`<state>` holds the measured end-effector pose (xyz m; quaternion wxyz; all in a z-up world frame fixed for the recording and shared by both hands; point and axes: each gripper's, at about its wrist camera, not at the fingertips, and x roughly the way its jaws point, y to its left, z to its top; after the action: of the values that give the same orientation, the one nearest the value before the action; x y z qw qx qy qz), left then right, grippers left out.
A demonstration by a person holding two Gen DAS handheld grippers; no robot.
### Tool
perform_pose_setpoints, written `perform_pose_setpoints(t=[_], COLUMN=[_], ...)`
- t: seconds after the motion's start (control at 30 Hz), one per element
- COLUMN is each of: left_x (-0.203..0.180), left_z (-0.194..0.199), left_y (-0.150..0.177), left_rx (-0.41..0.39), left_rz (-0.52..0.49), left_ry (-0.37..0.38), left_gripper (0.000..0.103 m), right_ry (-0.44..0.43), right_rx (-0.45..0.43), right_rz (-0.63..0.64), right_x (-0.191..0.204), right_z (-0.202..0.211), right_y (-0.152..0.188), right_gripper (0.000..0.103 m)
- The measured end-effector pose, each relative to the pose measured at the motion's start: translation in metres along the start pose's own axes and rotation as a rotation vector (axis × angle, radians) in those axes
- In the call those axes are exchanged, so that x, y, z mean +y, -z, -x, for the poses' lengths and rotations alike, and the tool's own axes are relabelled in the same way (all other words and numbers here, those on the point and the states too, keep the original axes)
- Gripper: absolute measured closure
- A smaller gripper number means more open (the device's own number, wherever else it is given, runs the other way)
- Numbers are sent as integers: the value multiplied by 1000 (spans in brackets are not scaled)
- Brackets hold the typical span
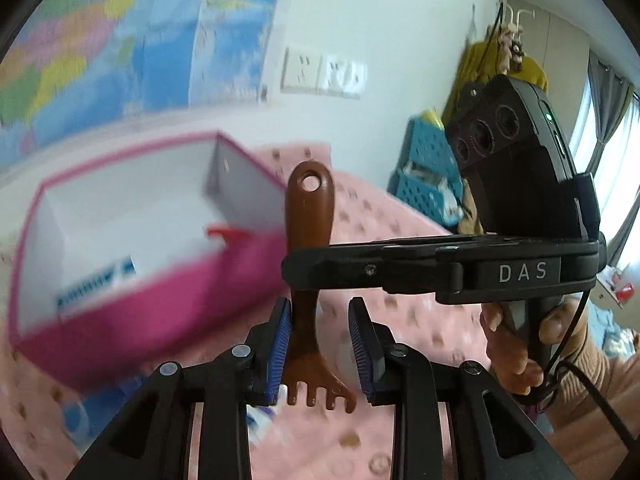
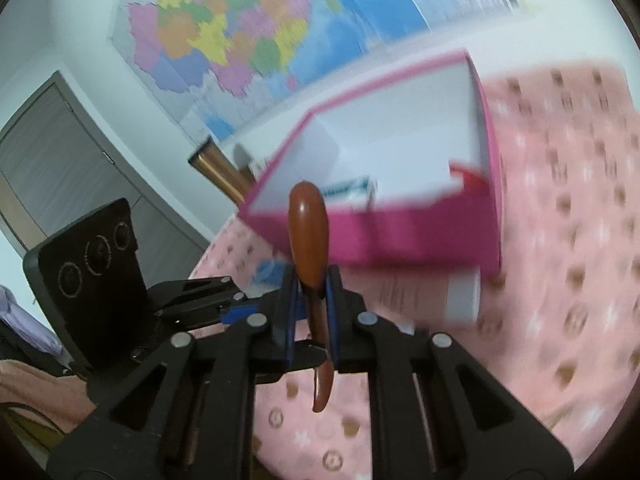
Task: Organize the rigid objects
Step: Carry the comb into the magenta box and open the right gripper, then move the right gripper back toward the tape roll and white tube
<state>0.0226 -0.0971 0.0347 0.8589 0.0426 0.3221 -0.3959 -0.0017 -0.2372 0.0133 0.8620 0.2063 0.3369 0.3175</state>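
Nearest, the right gripper (image 2: 311, 312) pinches a brown back scratcher (image 2: 310, 240) at mid-handle, while the left gripper (image 1: 318, 354) stands spread around it, touching nothing. Judged step: a handover or carry toward the pink box (image 1: 120, 320) beyond, on the pink blanket (image 1: 408, 320). Box contents are blurred.

- A surface is covered by a pink cloth (image 2: 560, 208) printed with small brown and white motifs.
- A pink box (image 1: 132, 320) with a white inside is set on the cloth.
- A white cylindrical object (image 2: 464, 294) is seen lying just beside the box.
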Motion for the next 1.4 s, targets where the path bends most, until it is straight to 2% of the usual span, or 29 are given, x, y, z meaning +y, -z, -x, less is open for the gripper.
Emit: perform_pose_setpoints(t=[0.1,0.27,0.4,0.5,0.8,0.93,1.03,1.2,1.3,1.4], left_x=[7,26,42,50,80,85,86,71,54,40], left_z=[6,5,-10,-29,-74,-77,-69,-30,-2,11], left_y=[-31,-69,-89,-91,-84,-83,-81,-72,-58,-40], left_rx=[-53,-95,-89,-51,59,64,40,-50,-108,-118], left_rz=[-7,17,38,60,144,163,162,117,76,50], left_ry=[-38,-67,-103,-111,-151,-169,-196,-224,-181,-136], left_gripper=[74,74,74,74,74,74,74,72,69,66], right_ry=[-2,-15,-18,-4,64,164,197,151,112,99], right_rx=[-50,-100,-99,-68,29,38,29,-11,-50,-62], right_rz=[33,51,33,14,-41,-33,-36,-11,20,37], right_x=[1,-3,-15,-28,-59,-64,-65,-56,-45,-41], right_z=[7,8,-4,-19,-61,-65,-58,-30,-1,19], right_y=[-33,-80,-106,-115,-117,-117,-114,-97,-72,-48], right_gripper=[88,88,88,88,87,83,73,73,71,68])
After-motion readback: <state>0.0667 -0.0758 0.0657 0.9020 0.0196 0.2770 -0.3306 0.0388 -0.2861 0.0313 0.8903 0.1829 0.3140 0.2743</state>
